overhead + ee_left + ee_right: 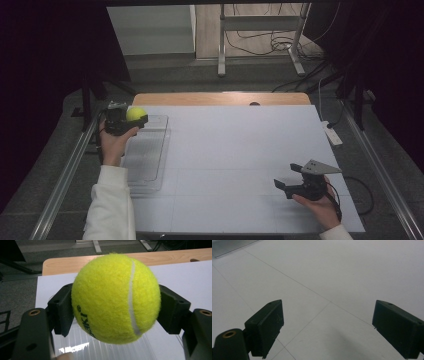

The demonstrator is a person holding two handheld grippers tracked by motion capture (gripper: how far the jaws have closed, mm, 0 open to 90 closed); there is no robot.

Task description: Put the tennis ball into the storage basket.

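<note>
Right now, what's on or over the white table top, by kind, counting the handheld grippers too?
Tennis ball, yellow, clamped in the left gripper's jaws: 1
Clear plastic tray, at the table's left edge: 1
Handheld grippers, left gripper and right gripper: 2
Total: 4

The only readable marking stands on the yellow tennis ball (116,298) — dark printed letters running sideways near its lower left, of which "AKI" can be made out beside a small circled mark — the rest curving out of sight.
</note>
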